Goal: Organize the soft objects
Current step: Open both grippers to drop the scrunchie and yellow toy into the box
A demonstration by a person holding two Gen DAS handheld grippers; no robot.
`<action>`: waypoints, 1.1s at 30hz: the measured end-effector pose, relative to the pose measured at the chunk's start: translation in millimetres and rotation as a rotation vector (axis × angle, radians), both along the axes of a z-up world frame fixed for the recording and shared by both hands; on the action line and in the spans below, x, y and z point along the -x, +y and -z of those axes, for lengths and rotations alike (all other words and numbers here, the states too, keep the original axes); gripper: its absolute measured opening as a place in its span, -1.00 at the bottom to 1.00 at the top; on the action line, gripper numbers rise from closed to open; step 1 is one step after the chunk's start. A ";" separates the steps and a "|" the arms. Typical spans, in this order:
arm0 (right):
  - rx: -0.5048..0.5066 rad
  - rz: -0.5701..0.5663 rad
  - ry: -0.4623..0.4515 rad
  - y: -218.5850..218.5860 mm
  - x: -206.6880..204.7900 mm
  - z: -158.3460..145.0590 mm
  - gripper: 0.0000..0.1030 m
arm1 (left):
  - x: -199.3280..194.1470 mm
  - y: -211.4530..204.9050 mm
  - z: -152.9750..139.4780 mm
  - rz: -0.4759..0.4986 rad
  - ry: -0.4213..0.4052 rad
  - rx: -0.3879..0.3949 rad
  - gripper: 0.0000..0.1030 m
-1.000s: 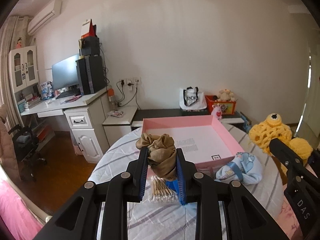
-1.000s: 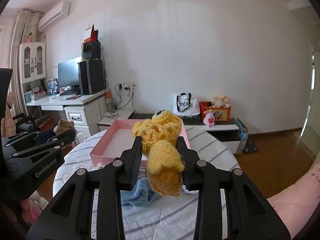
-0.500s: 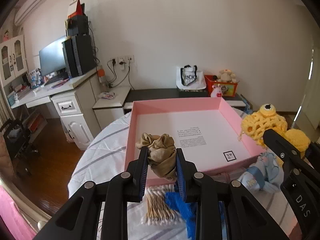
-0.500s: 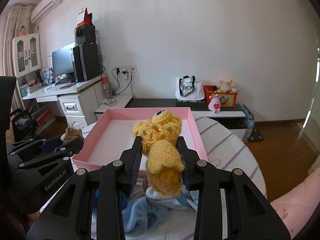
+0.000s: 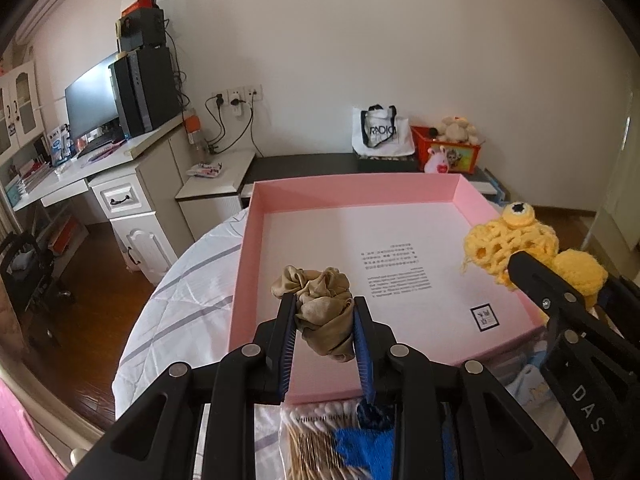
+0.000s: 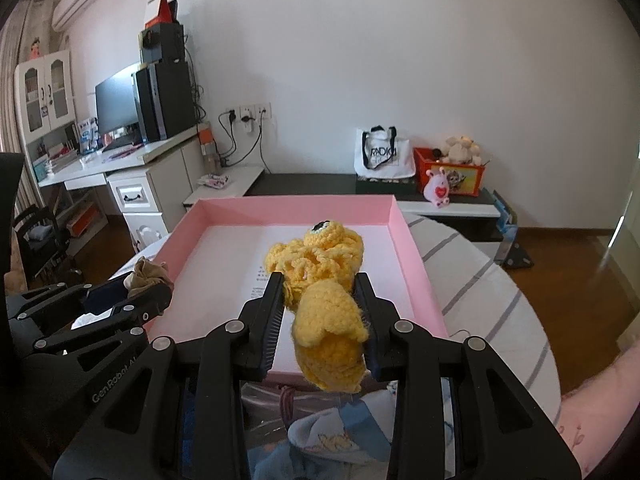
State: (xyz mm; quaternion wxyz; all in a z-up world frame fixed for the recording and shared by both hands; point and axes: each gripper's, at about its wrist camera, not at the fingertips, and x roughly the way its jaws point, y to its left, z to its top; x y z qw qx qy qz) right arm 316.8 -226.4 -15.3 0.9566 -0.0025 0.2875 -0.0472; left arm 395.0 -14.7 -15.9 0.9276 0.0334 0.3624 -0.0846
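Observation:
A tan fabric scrunchie (image 5: 320, 292) sits between the blue pads of my left gripper (image 5: 324, 305), held above the near left part of the open pink box (image 5: 352, 184). The jaws are opening slightly and the pads still touch the scrunchie. My right gripper (image 6: 319, 285) is shut on a yellow crochet toy (image 6: 320, 264) with a black eye, held over the box's (image 6: 296, 202) near edge. In the left wrist view the yellow toy (image 5: 516, 236) hangs at the box's right wall. In the right wrist view the scrunchie (image 6: 146, 274) shows at the left.
The box lies on a round table with a white striped cloth (image 5: 188, 280). A bag of cotton swabs (image 5: 316, 436) and a blue knitted piece (image 5: 360, 444) lie below the left gripper. A light blue cloth (image 6: 332, 436) lies under the right gripper. A desk stands left.
Both grippers moved forward and slightly down with their loads, from in front of the pink box to over its near part. The swabs and blue cloth slid to the bottom edge.

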 end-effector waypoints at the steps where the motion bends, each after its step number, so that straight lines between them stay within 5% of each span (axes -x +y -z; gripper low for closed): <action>1: -0.001 0.000 0.007 -0.8 -2.8 2.0 -0.38 | -6.6 -1.8 1.5 0.001 0.002 -0.003 -0.50; 3: -0.001 0.000 0.017 -1.4 -7.5 3.9 -0.37 | -15.9 -4.4 6.5 0.007 0.005 -0.003 -0.50; 7: -0.007 0.002 0.021 -4.7 -10.9 8.9 0.00 | -27.6 -3.3 16.8 -0.002 0.023 -0.006 -0.37; 9: -0.008 0.004 0.017 -4.1 -10.2 8.7 0.10 | -31.4 -1.2 19.6 -0.013 0.029 0.004 0.12; 11: -0.011 0.010 0.014 -6.2 -9.6 8.8 0.18 | -30.8 1.3 19.2 -0.021 0.011 0.013 0.37; 15: -0.017 0.036 0.019 -9.7 -8.5 10.5 0.38 | -15.5 5.7 25.1 -0.044 -0.005 0.024 0.58; 33: -0.028 0.055 0.032 -12.8 -4.7 9.3 0.40 | 12.0 17.0 24.7 -0.066 0.016 0.030 0.75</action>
